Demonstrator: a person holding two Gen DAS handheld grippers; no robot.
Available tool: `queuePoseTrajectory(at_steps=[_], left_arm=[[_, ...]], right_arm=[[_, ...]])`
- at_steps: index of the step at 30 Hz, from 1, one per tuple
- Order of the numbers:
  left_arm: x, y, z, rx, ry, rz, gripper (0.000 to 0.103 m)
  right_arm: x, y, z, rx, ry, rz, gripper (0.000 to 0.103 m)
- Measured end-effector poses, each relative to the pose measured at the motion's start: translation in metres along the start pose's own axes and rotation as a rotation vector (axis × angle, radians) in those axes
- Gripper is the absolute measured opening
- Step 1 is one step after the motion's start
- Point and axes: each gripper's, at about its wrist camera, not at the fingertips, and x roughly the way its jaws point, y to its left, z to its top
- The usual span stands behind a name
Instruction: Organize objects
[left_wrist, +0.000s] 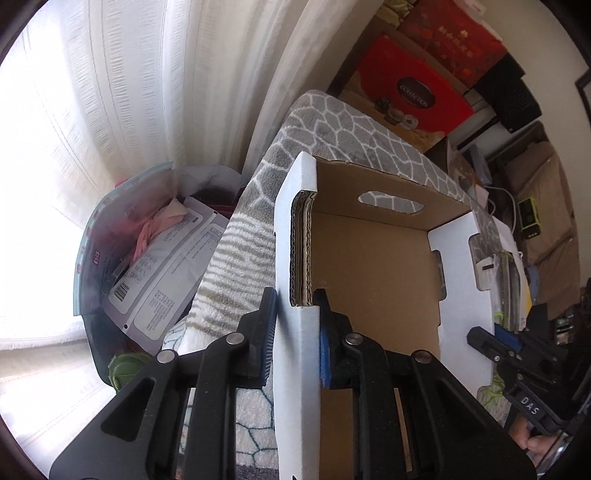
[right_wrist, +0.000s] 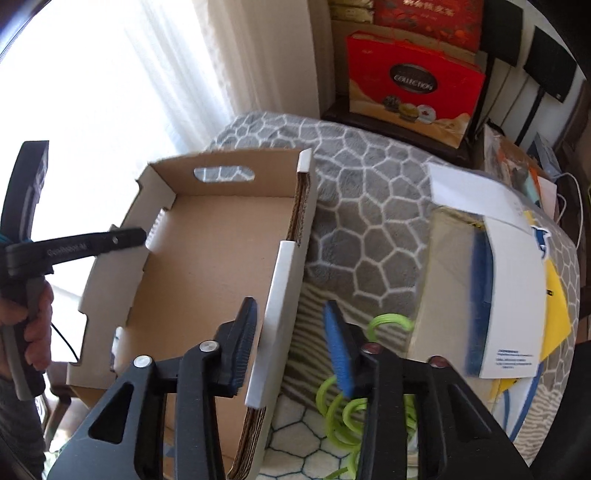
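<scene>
An empty cardboard box (left_wrist: 369, 277), white outside and brown inside, sits on a grey blanket with a white web pattern (right_wrist: 369, 206). My left gripper (left_wrist: 295, 295) is shut on the box's left wall, one pad on each face. In the right wrist view that same gripper (right_wrist: 129, 236) shows at the far wall, a hand below it. My right gripper (right_wrist: 290, 306) straddles the box's (right_wrist: 221, 258) near right wall. Its inner pad lies close to the wall and its outer blue pad stands apart from it, so it is open.
Green coiled cord (right_wrist: 343, 402) lies on the blanket beside the box. A white, blue and yellow package (right_wrist: 509, 295) is at the right. Red gift boxes (right_wrist: 413, 85) are stacked behind. A bag of pouches (left_wrist: 155, 266) stands by the curtain (left_wrist: 129, 92).
</scene>
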Motion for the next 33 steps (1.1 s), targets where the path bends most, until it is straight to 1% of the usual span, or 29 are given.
queuePoseTrajectory(at_steps=[4,9,11,14,18,21,23,26,29,30,32,33], left_arm=[[-0.004,0.005,-0.003,-0.024,-0.008,0.0,0.019],[-0.011,0.018,-0.006,-0.113,-0.018,-0.076,0.023],[-0.014,0.02,-0.008,-0.135,-0.038,-0.077,0.024],[-0.02,0.028,-0.012,-0.191,-0.066,-0.105,0.027],[-0.026,0.046,-0.018,-0.274,-0.106,-0.146,0.028],[-0.022,0.054,-0.024,-0.328,-0.117,-0.16,0.029],[-0.019,0.057,-0.028,-0.354,-0.122,-0.162,0.029],[-0.012,0.059,-0.036,-0.39,-0.118,-0.174,0.031],[-0.007,0.055,-0.045,-0.405,-0.112,-0.198,0.033],[-0.006,0.053,-0.048,-0.407,-0.118,-0.201,0.034],[-0.006,0.047,-0.052,-0.409,-0.123,-0.203,0.035],[-0.006,0.044,-0.054,-0.411,-0.123,-0.207,0.036]], right_arm=[[0.004,0.007,0.016,-0.035,-0.013,-0.035,0.014],[0.0,0.012,0.057,-0.113,-0.021,-0.048,0.012],[0.005,0.015,0.076,-0.155,-0.011,-0.048,0.012],[0.012,0.022,0.095,-0.194,0.0,-0.053,0.012],[0.017,0.038,0.119,-0.257,-0.018,-0.045,0.014],[0.02,0.052,0.129,-0.321,-0.048,-0.04,0.015],[0.025,0.06,0.133,-0.391,-0.066,-0.052,0.015],[0.032,0.065,0.13,-0.447,-0.051,-0.067,0.016],[0.04,0.06,0.126,-0.477,-0.024,-0.08,0.018],[0.043,0.057,0.124,-0.479,-0.017,-0.086,0.018],[0.046,0.054,0.119,-0.493,-0.026,-0.133,0.026],[0.047,0.054,0.117,-0.508,-0.037,-0.176,0.037]])
